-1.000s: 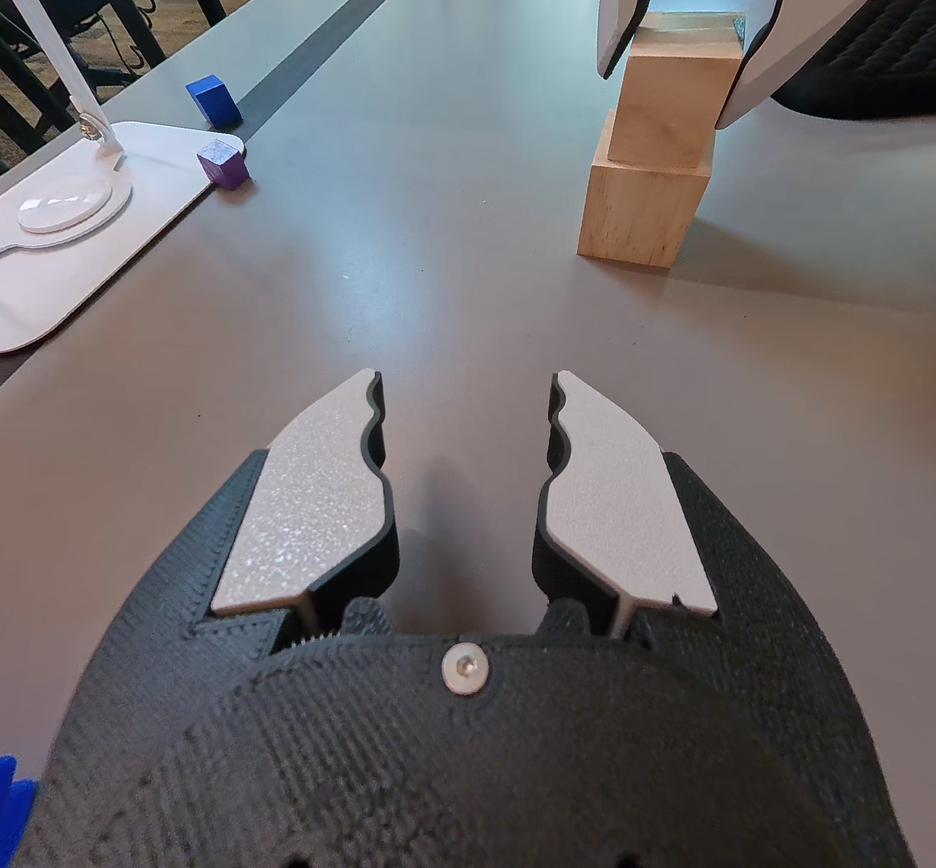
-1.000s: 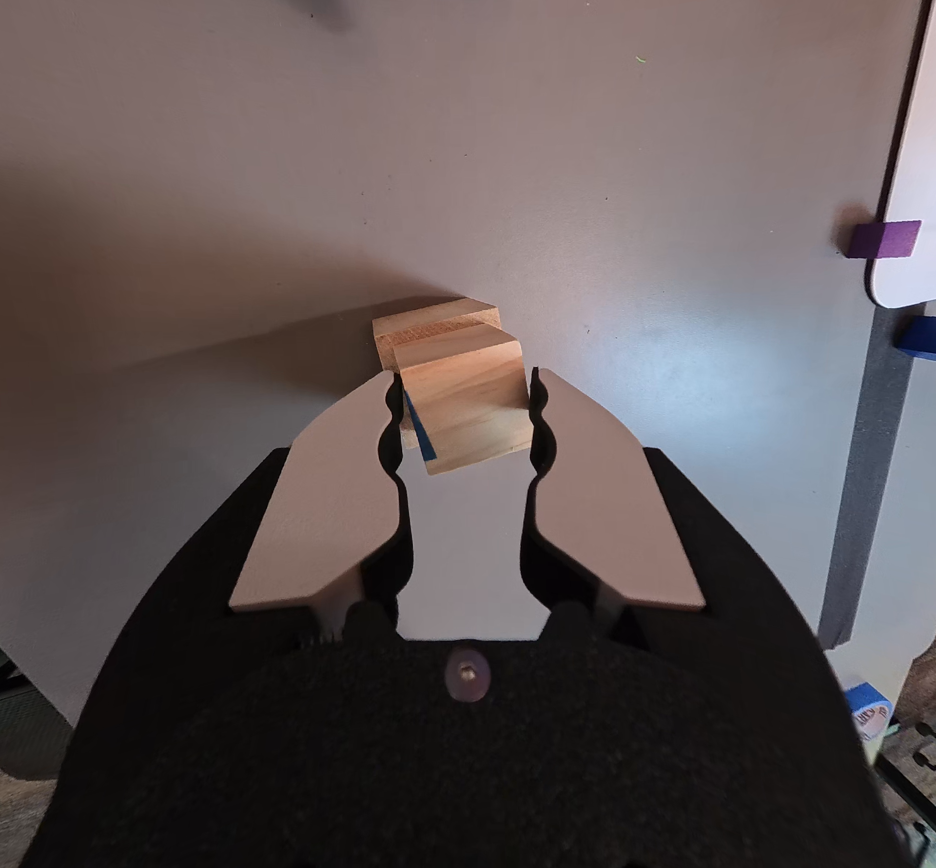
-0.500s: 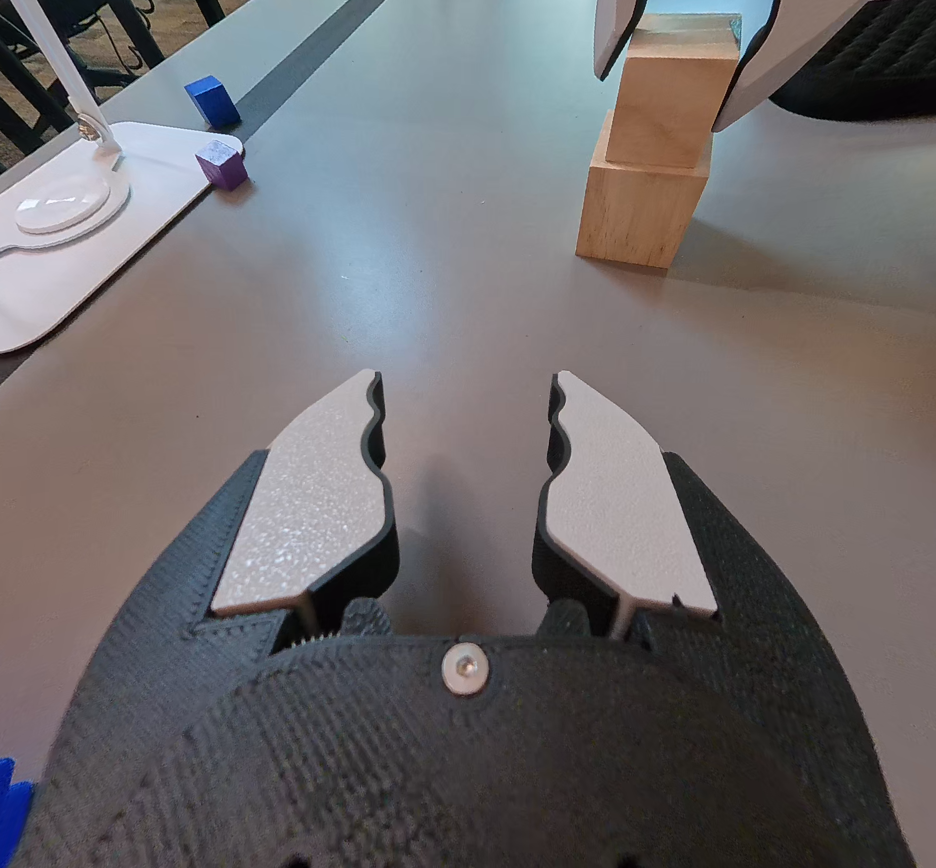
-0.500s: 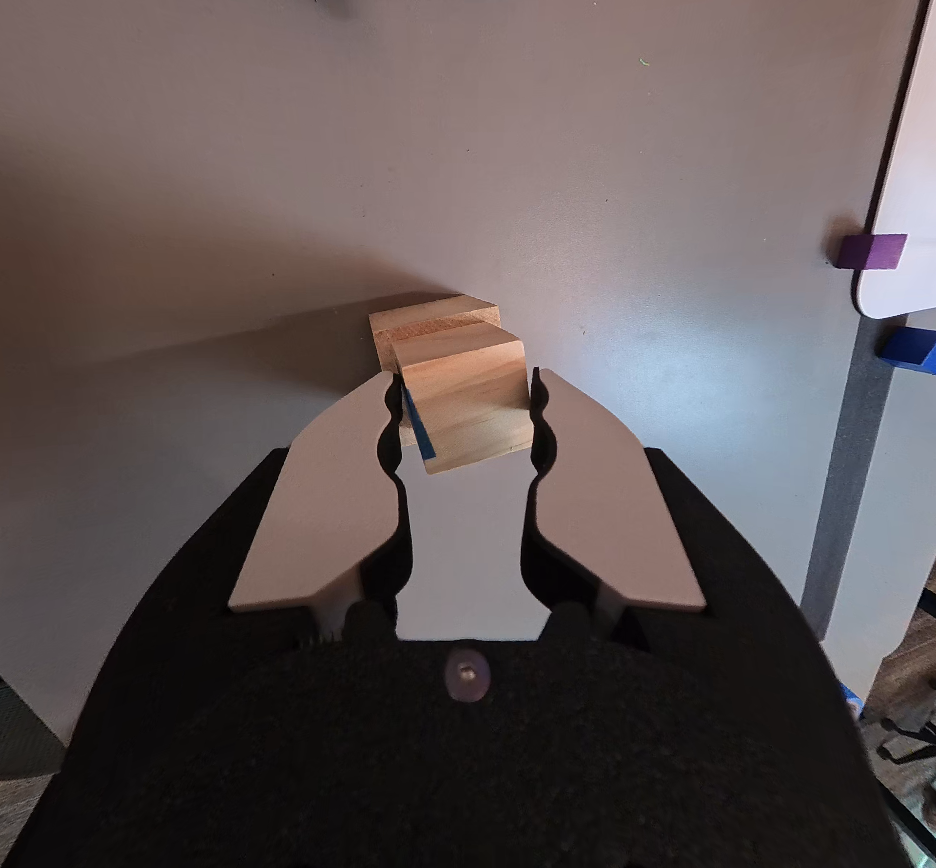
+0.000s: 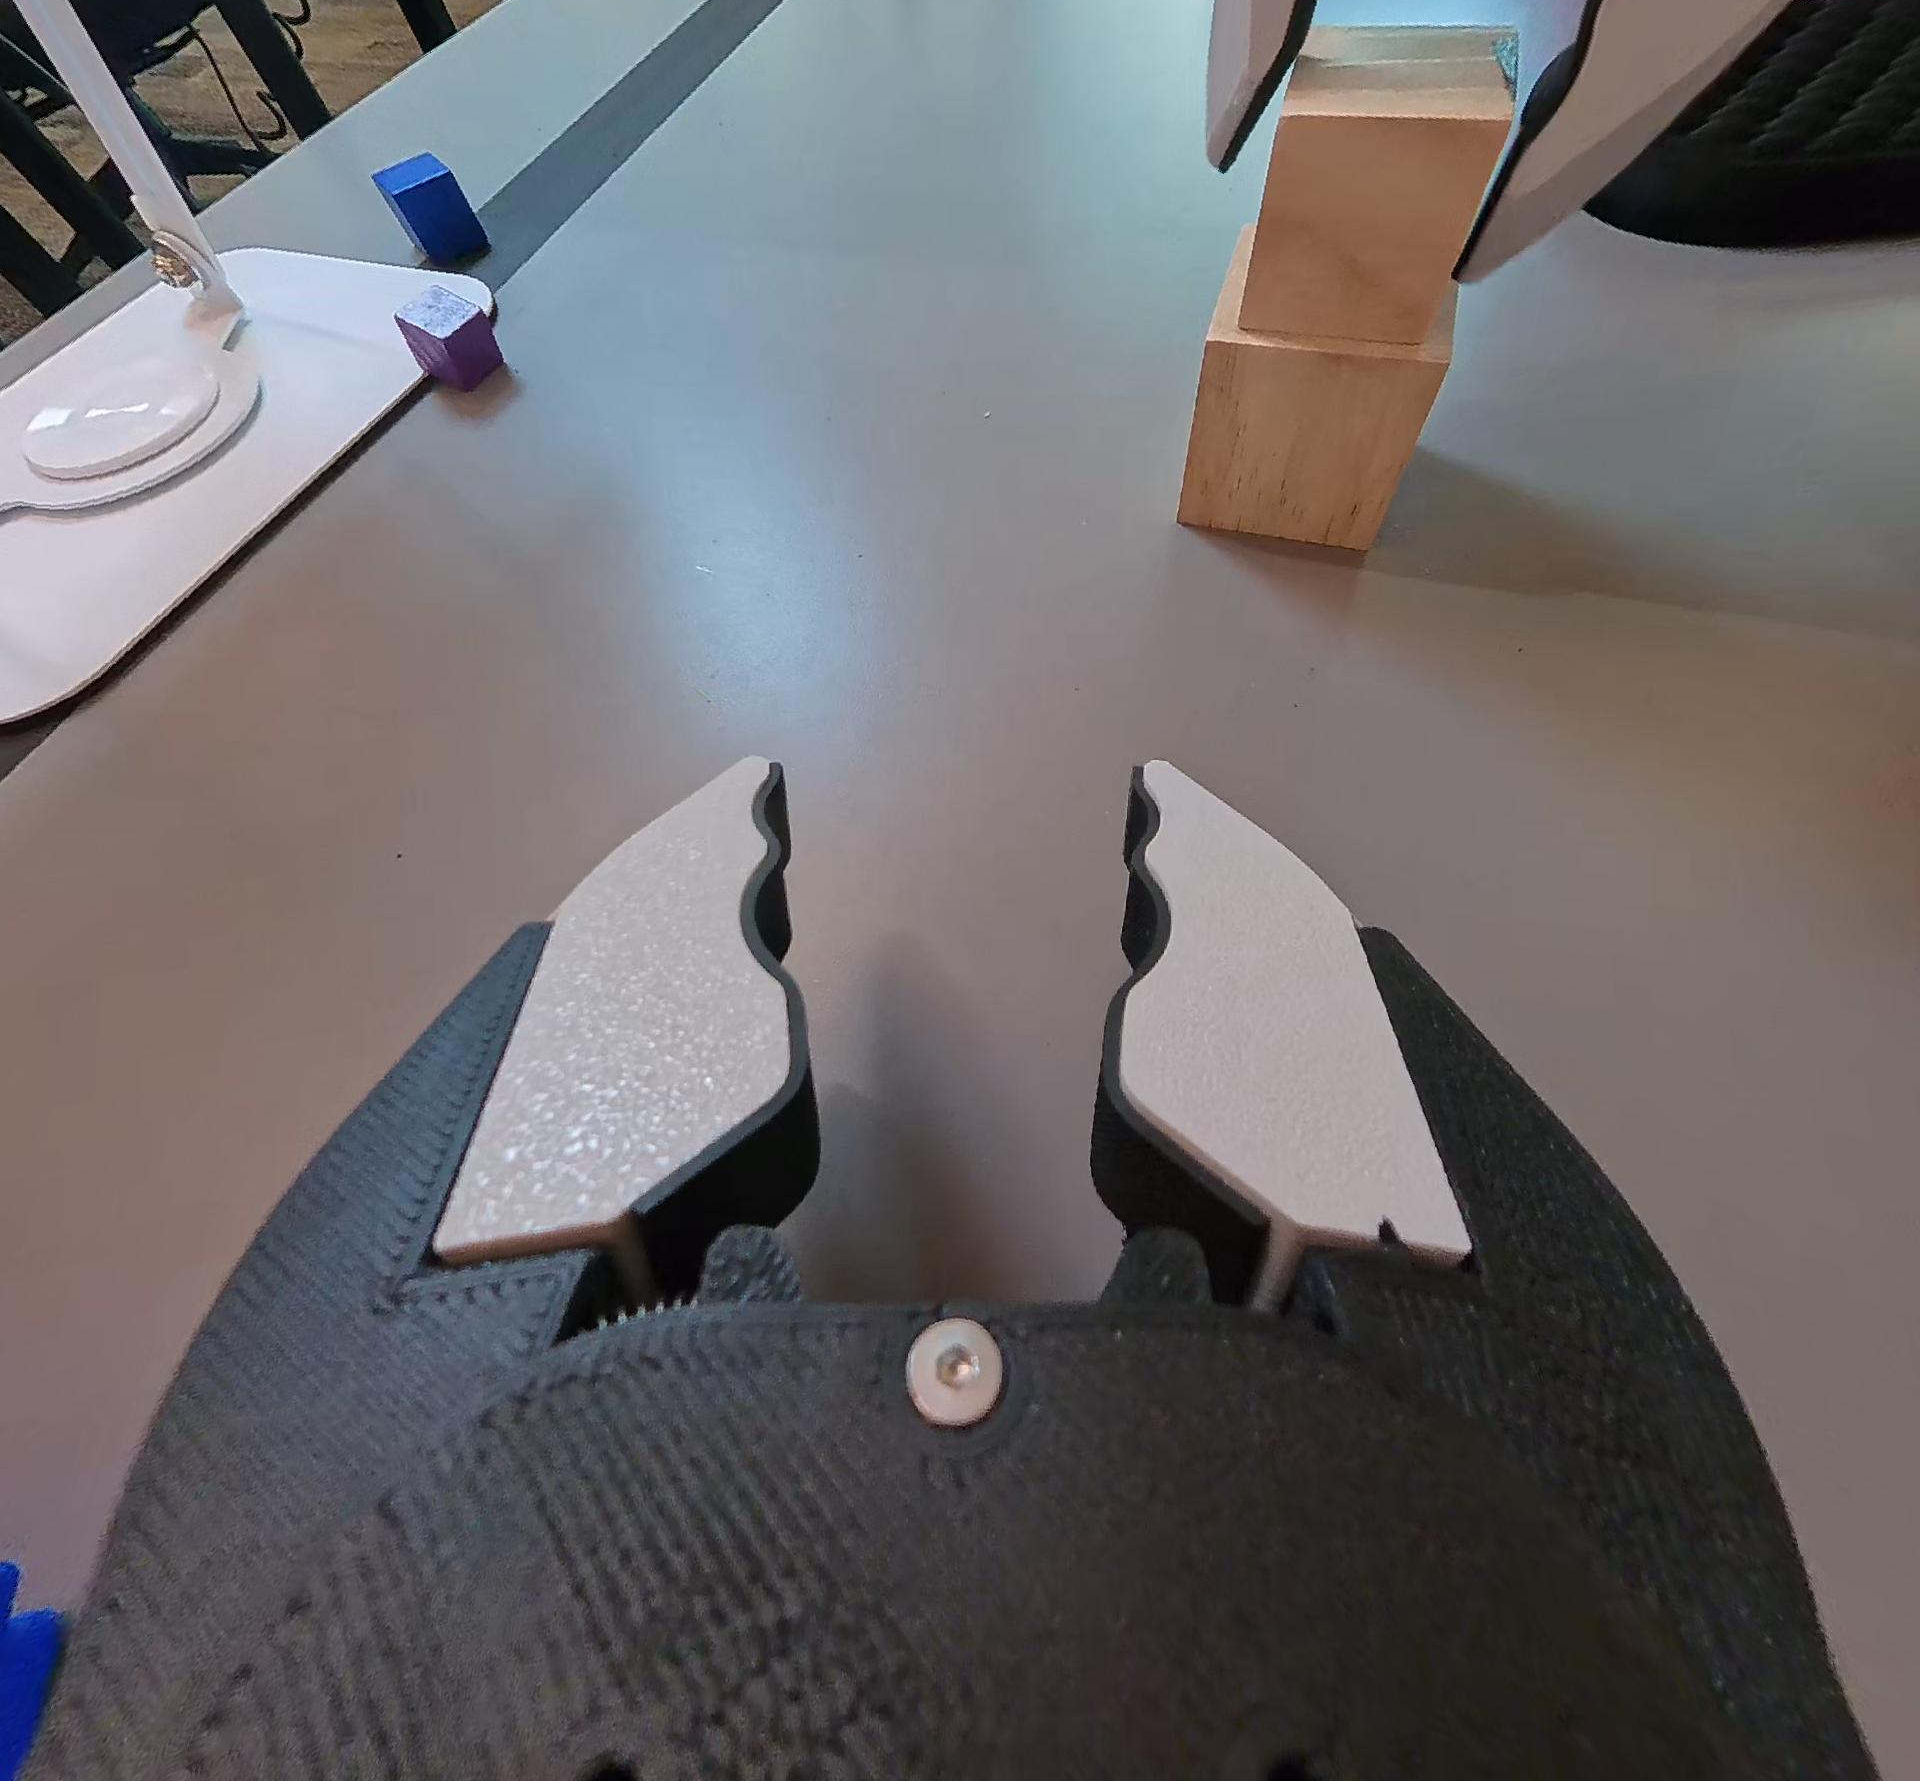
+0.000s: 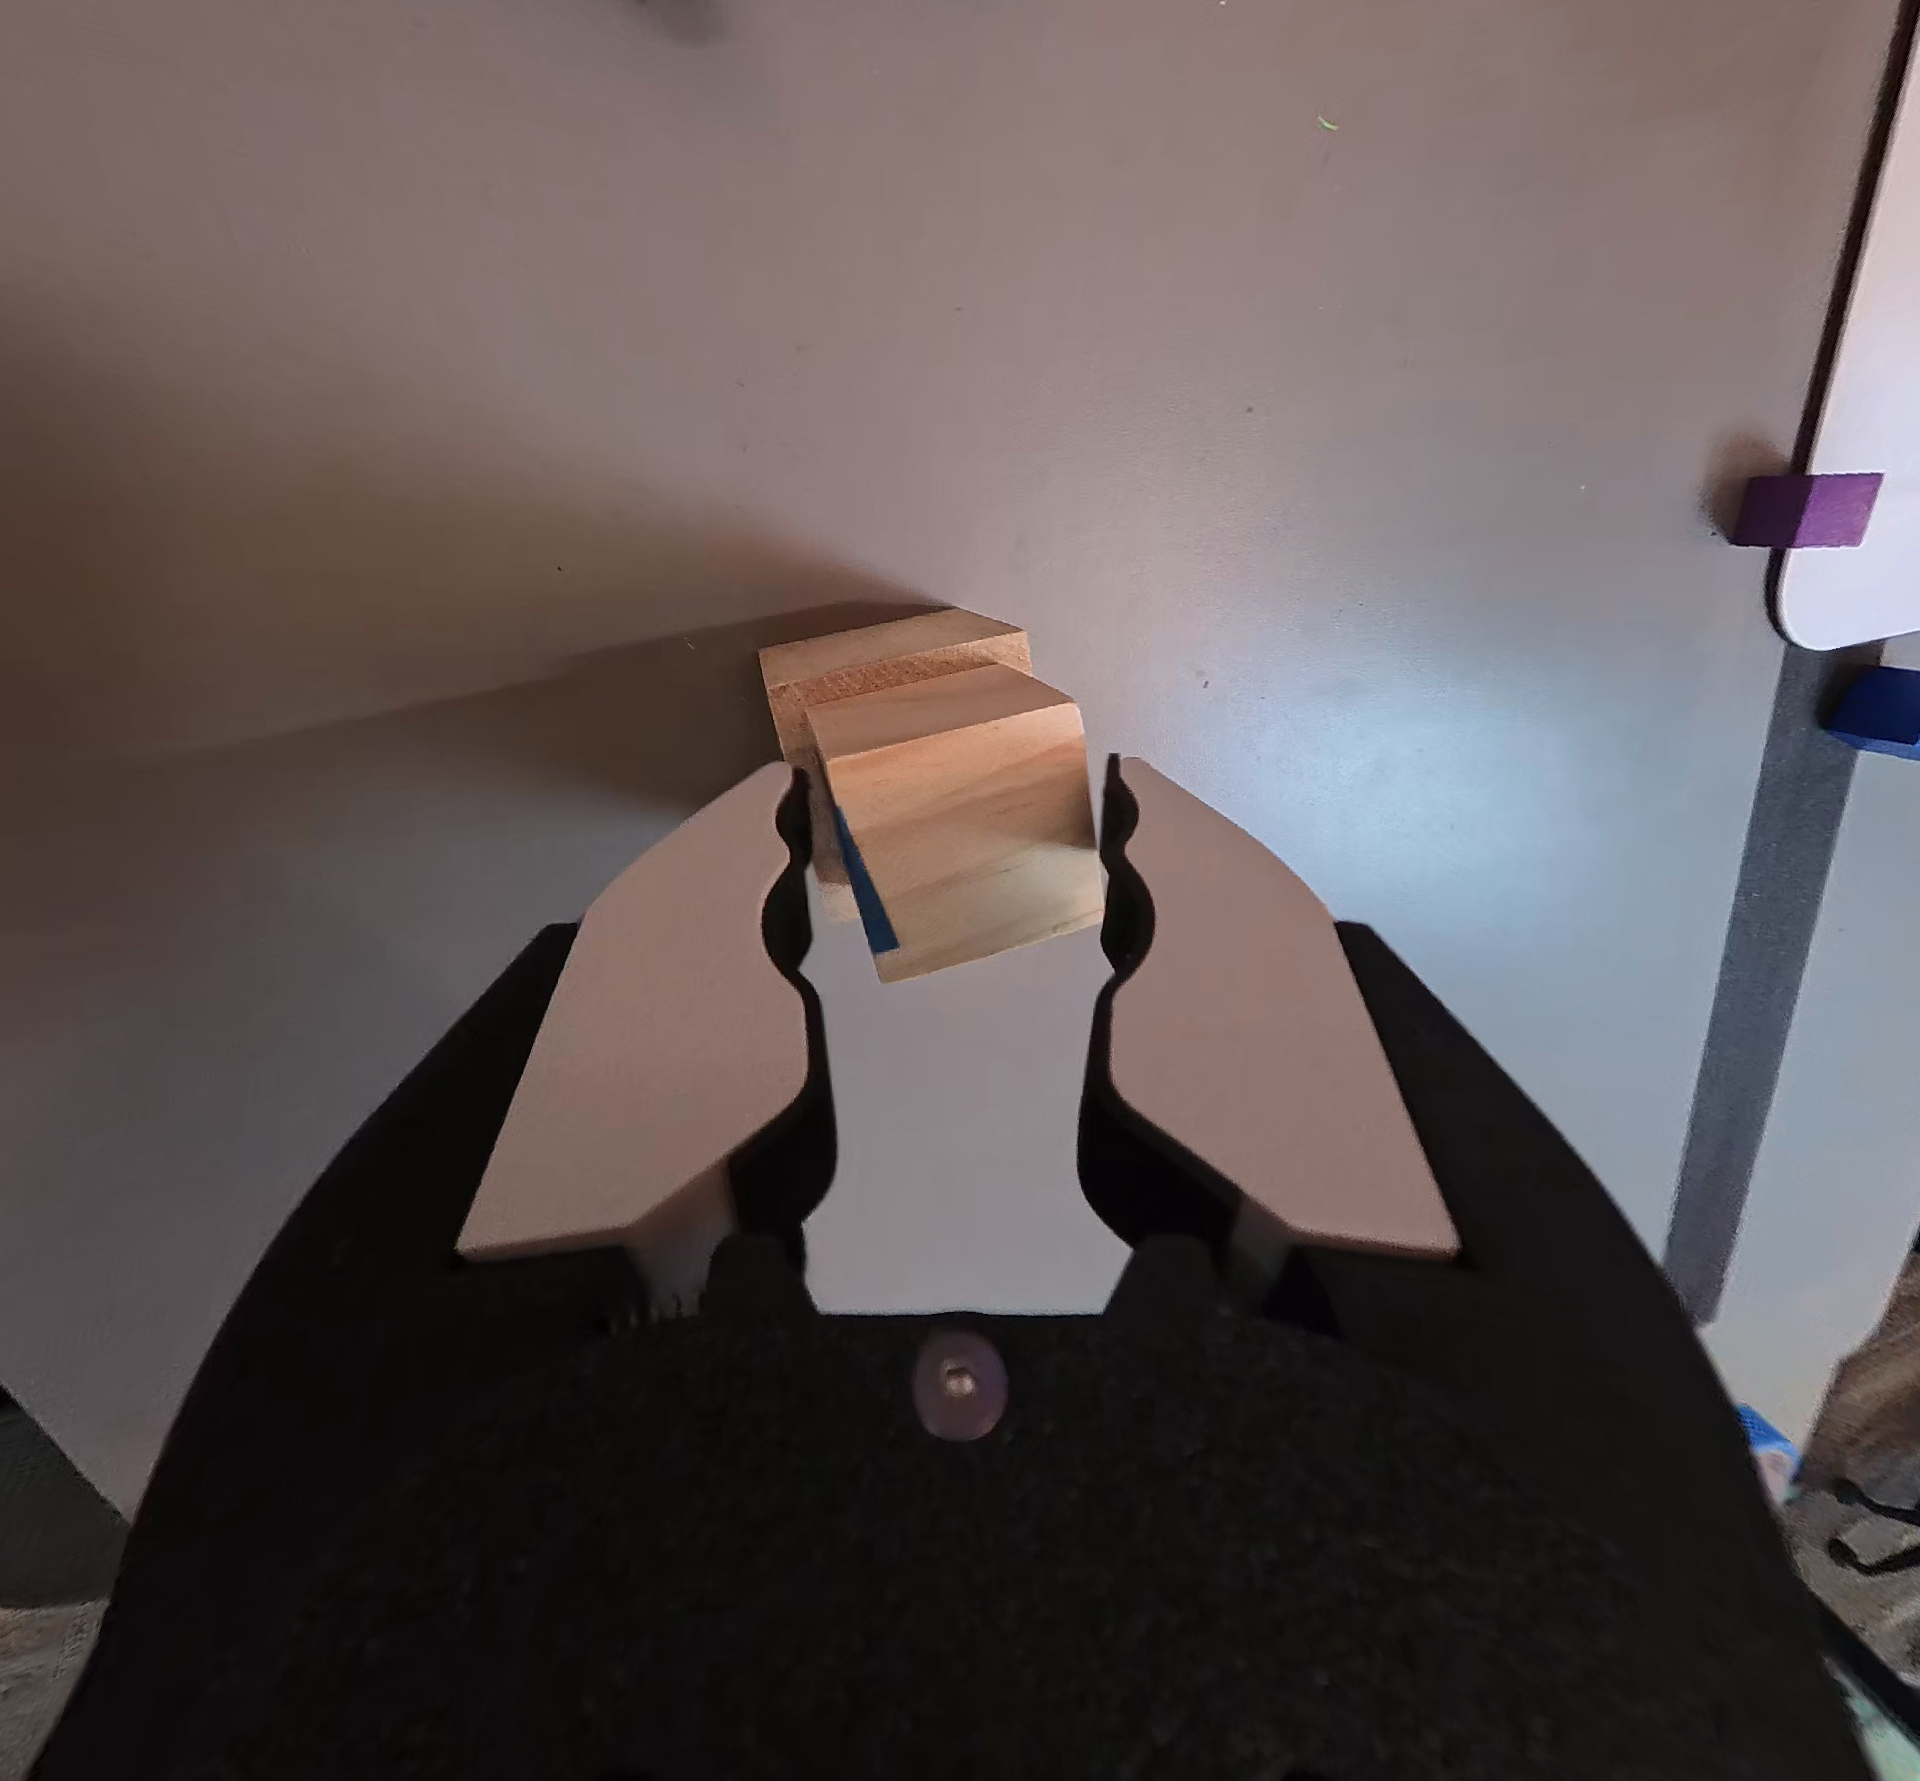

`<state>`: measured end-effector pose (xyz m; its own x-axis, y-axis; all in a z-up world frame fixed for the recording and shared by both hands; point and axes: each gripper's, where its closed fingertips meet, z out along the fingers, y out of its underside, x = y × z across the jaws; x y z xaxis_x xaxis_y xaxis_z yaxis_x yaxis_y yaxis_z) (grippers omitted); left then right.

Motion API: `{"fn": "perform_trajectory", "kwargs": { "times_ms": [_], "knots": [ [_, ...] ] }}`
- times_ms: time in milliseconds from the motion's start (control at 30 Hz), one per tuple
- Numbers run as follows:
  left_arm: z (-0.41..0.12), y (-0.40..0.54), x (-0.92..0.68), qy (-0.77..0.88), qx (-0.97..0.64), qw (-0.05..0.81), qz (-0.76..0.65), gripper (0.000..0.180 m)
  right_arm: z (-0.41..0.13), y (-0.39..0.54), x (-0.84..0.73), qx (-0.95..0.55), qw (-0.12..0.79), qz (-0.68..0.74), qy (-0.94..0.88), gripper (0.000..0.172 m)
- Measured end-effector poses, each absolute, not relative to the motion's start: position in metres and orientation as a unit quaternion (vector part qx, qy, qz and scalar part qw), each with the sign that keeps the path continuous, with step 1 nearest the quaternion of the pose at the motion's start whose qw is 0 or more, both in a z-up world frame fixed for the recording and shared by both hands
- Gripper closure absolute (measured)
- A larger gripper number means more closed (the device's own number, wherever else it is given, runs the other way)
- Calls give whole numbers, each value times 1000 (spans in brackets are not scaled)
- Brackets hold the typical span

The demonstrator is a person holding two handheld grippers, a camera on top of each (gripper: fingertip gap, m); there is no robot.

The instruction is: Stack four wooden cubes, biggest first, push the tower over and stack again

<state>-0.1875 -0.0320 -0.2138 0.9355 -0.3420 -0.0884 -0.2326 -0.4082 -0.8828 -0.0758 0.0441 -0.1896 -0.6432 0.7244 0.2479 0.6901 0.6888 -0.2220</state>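
Observation:
A big wooden cube (image 5: 1309, 432) stands on the grey table (image 5: 831, 484). A smaller wooden cube (image 5: 1361, 225) with a blue mark on one side rests on top of it, turned a little. My right gripper (image 6: 951, 775) reaches down around the smaller cube (image 6: 966, 827); a thin gap shows between each pad and the cube, so it is open. It also shows in the left wrist view (image 5: 1351, 214). My left gripper (image 5: 956, 775) is open and empty, low over bare table in front of the stack. A small blue cube (image 5: 431, 209) and a small purple cube (image 5: 449, 341) lie at the far left.
A white lamp base (image 5: 156, 443) lies on the table's left, with the purple cube against its edge. A dark strip (image 5: 644, 90) runs along the table behind the blue cube. Office chairs stand beyond the table's far left edge. There is about 15 cm between the tips of the two grippers. Between my right fingertips and the big wooden cube (image 5: 1309, 432) there is roughly 4 cm.
My right gripper's jaws have widened a little and let go of the smaller wooden cube, which stays on the big one. My left gripper has not moved.

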Motion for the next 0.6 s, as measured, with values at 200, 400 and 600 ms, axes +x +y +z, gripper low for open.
{"fn": "perform_trajectory", "kwargs": {
  "times_ms": [200, 400, 600],
  "knots": [
    [-210, -32, -187, 171, -832, 524, -58, 118, -172, 32, -81, -412, 151, 140, -888, 107],
    [-212, -32, -186, 170, -833, 523, -60, 118, -112, 59, -109, -448, 239, 238, -828, 107],
    [-211, -31, -186, 171, -833, 523, -58, 118, -110, 145, -137, -510, 308, 238, -767, 112]
  ]
}}
